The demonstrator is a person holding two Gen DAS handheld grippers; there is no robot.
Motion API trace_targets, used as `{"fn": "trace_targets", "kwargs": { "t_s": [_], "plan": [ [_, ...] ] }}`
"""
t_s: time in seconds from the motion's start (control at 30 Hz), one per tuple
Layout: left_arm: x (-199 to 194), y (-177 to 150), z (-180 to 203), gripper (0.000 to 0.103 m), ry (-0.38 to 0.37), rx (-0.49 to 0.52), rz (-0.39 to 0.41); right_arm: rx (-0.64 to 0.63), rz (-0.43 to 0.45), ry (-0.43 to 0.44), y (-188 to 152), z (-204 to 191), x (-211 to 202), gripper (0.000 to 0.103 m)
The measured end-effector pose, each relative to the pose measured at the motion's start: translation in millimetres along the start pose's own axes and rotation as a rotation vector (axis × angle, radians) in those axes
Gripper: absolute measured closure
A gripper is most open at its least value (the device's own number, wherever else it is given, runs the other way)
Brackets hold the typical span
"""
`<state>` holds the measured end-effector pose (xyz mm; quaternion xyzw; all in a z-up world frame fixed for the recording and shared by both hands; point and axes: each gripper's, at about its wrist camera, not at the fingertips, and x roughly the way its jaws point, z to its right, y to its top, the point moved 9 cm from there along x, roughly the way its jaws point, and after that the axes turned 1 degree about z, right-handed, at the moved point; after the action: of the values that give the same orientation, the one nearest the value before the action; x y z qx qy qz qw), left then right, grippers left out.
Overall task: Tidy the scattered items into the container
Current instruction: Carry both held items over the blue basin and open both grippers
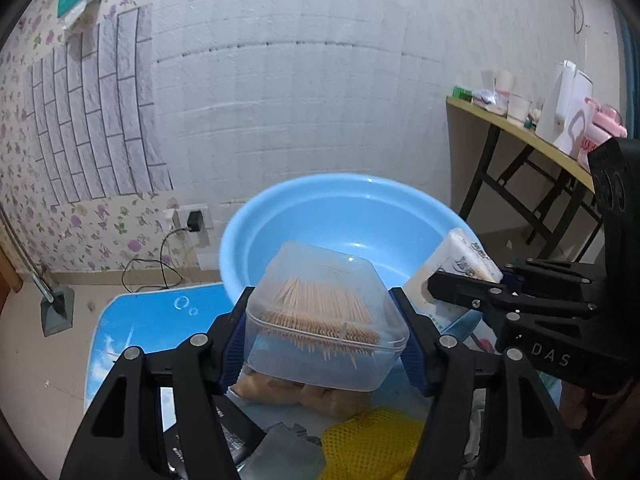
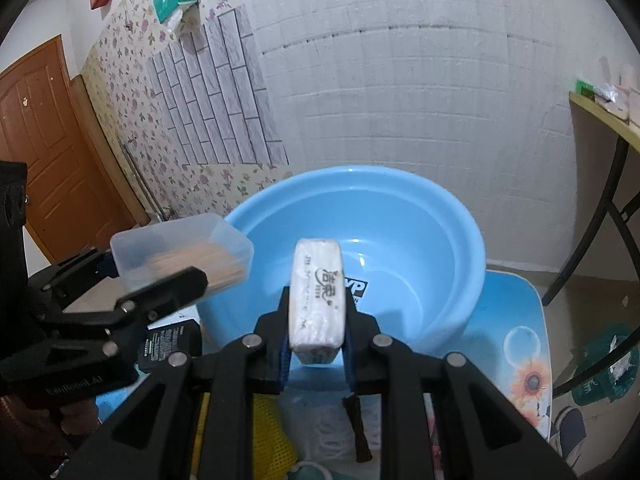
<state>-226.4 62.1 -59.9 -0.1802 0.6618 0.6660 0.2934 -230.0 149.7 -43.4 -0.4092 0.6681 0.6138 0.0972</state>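
The left gripper (image 1: 326, 320) is clamping a clear box (image 1: 326, 322) of toothpicks between its blue pads (image 1: 412, 354), holding it tilted in the air just in front of the blue basin (image 1: 280, 216). The right gripper (image 2: 316, 332) is gripping a white tissue pack (image 2: 318, 296) on its narrow sides, the pack standing on end with its printed face turned toward the camera and hanging over the near rim of the same basin (image 2: 452, 220). In the left view that pack (image 1: 456, 264) is showing at the right, poking out past the other tool's black fingers, beside the toothpick box but apart from it. The basin is sitting on a blue patterned table (image 2: 516, 320), and what can be seen of its inside is bare apart from a label (image 2: 356, 290). Below the grippers a yellow mesh item (image 1: 368, 444), a tan lumpy thing (image 1: 304, 396) that may be a snack bag, and a black adapter (image 2: 170, 340) are lying on the tabletop, outside the basin. A yellow-topped side table (image 1: 520, 132) is standing off to the right against the white wall.
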Motion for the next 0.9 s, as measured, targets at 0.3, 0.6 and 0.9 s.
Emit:
{"fn": "trace_targets", "kwargs": {
  "t_s": [0.3, 0.6, 0.9],
  "plan": [
    [9.9, -14.3, 7.5, 0.039, -0.002, 0.016, -0.040, 0.018, -0.047, 0.008, -14.8, 4.0, 13.9, 0.081],
    [4.3, -13.5, 17.2, 0.038, 0.005, 0.047, -0.031, 0.022, -0.053, 0.007, -17.3, 3.1, 11.7, 0.080],
    [-7.3, -18.6, 17.3, 0.038, 0.017, 0.048, -0.039, 0.014, -0.035, -0.002, -20.2, 3.2, -2.1, 0.080]
  ]
}}
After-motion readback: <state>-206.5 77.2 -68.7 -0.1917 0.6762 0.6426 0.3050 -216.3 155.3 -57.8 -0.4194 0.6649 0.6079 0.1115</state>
